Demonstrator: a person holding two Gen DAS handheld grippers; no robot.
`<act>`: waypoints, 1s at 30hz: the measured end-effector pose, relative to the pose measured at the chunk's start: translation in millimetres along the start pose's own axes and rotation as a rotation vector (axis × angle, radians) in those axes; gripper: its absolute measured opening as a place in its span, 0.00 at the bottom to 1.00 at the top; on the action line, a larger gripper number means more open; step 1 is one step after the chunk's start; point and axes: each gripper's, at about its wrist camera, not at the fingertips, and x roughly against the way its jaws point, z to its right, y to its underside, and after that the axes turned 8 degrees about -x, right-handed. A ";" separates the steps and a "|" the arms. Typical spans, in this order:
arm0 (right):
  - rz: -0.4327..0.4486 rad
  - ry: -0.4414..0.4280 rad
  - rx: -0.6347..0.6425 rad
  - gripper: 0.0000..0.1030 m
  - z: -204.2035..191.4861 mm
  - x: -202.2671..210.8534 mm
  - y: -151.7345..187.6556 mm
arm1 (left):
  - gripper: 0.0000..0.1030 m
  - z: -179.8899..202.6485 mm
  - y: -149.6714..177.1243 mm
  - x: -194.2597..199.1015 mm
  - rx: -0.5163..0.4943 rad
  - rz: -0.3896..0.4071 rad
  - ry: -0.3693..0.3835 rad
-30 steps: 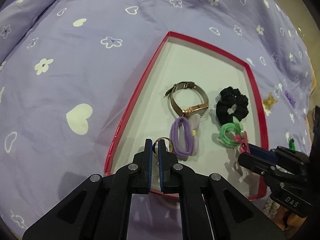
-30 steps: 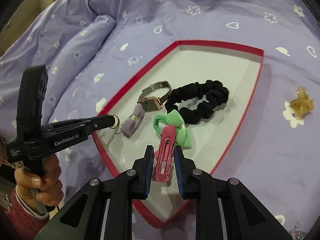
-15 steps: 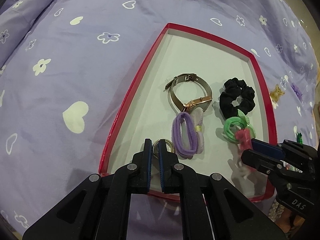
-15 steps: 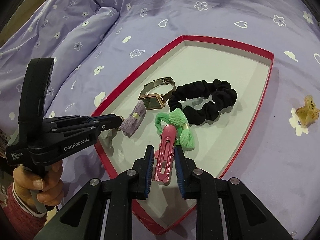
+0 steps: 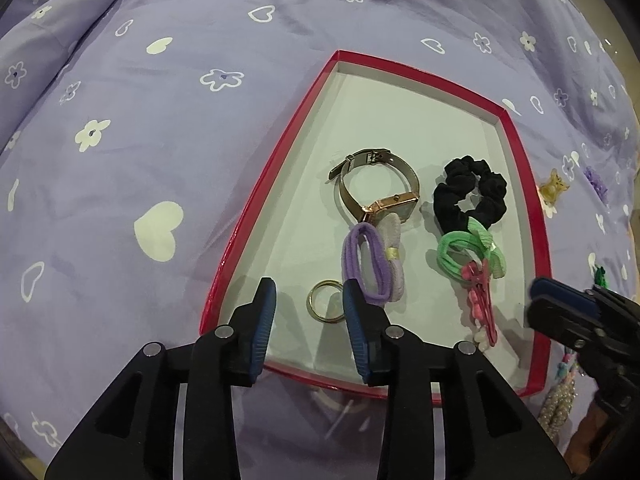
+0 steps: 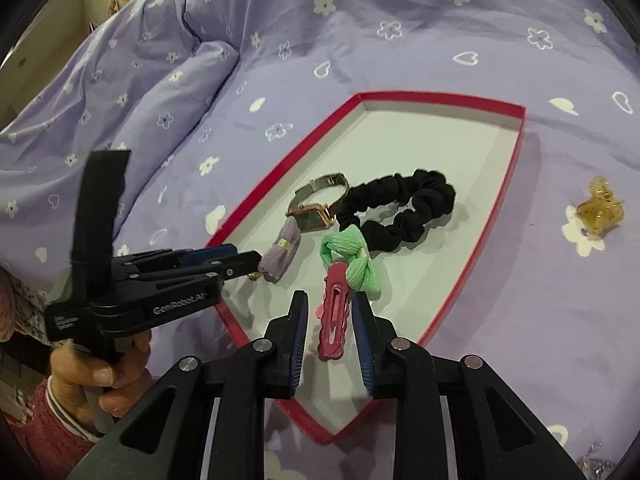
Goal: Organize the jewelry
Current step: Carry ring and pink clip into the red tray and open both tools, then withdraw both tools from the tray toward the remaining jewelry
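Left gripper (image 5: 308,304) gapes around gold ring (image 5: 325,306); right gripper (image 6: 331,318) gapes around pink clip (image 6: 334,322).

One red tray (image 5: 256,208) holds six pieces: one watch (image 5: 384,196), one gold ring (image 5: 325,306), one pink hair clip (image 5: 482,300) and three hair ties, purple (image 5: 372,264), green (image 5: 468,252) and black (image 5: 472,196). One amber claw clip (image 5: 554,190) lies on the bed (image 5: 160,120).

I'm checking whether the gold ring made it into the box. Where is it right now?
In the left wrist view the gold ring lies flat on the floor of the red box, near its front left corner, between the open left gripper fingers, beside the purple hair tie.
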 end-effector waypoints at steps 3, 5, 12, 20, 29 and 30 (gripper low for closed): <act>0.027 -0.007 -0.009 0.27 0.8 14.1 4.1 | 0.42 0.7 1.0 3.9 -0.002 0.009 -0.002; 0.046 -0.011 -0.020 0.30 2.9 24.8 7.9 | 0.43 1.9 1.9 7.7 -0.002 0.012 -0.005; 0.092 -0.007 -0.081 0.32 21.6 57.8 23.2 | 0.52 4.4 13.1 29.6 0.034 0.046 0.014; 0.145 0.017 -0.158 0.34 49.5 93.8 48.4 | 0.54 13.0 26.0 49.9 0.034 0.080 0.023; 0.215 0.066 -0.244 0.35 85.4 133.6 73.7 | 0.54 43.5 36.9 59.2 -0.009 0.078 0.080; 0.222 0.074 -0.256 0.35 91.4 138.0 75.9 | 0.54 49.9 37.2 60.6 -0.021 0.079 0.091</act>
